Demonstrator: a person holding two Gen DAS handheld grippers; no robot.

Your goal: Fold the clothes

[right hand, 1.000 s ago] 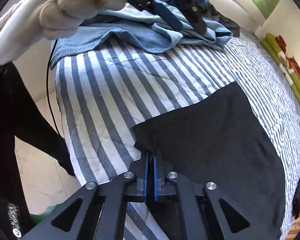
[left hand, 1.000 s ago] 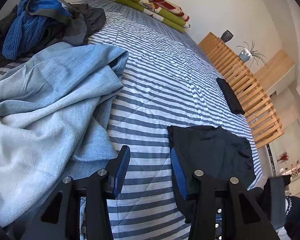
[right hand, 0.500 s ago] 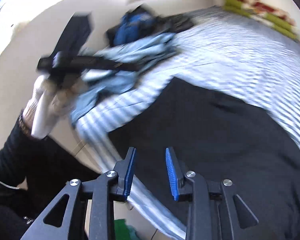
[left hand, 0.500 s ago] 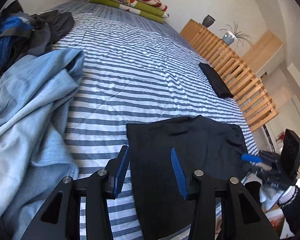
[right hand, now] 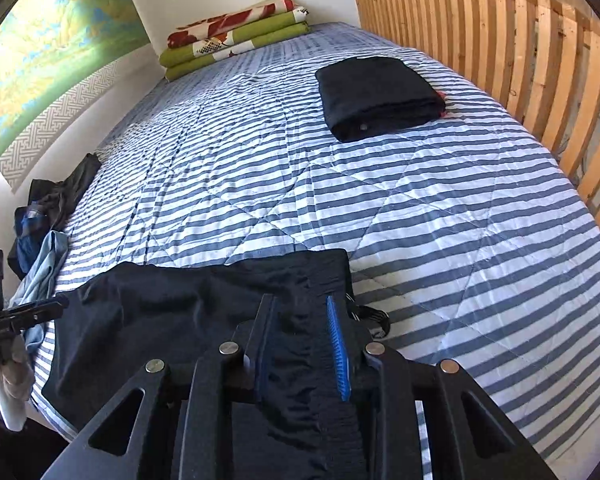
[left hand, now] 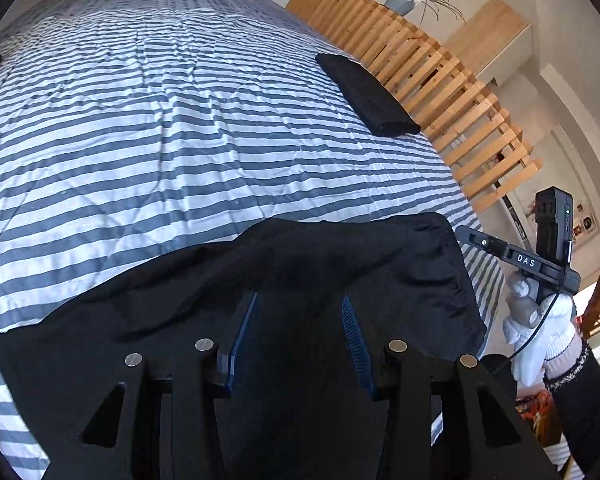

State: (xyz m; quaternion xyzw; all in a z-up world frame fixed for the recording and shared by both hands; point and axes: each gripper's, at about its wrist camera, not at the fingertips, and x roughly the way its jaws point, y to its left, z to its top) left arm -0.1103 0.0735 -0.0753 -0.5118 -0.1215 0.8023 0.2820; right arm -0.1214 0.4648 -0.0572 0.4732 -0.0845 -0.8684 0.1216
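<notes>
in the left wrist view, a black garment (left hand: pixel 300 264) is seen spread over the near edge of the striped bed (left hand: pixel 180 120), and the left gripper (left hand: pixel 298 344) is held just above it with its jaws apart and nothing pinched between them. a folded black piece (left hand: pixel 364 96) is seen far off on the right, beside a wooden slatted rail (left hand: pixel 440 80). at the right edge the right gripper (left hand: pixel 512 258) is carried in a white-gloved hand (left hand: pixel 536 332), near the garment's right corner. in the right wrist view, the right gripper (right hand: pixel 300 344) is placed over the gathered waistband at the garment's right end; its jaws are closing, with the cloth lying under and between them, but no pinch can be confirmed. the folded black piece (right hand: pixel 376 96) is seen far right, folded blankets (right hand: pixel 236 40) at the far end, and a heap of unfolded clothes (right hand: pixel 44 220) on the left. the step in hand is judged to be the seizing of the garment's ends so that it can be straightened or folded over. the next move is thought to call for a firm pinch at each end, taken through a single edge of cloth, then an even lift.
</notes>
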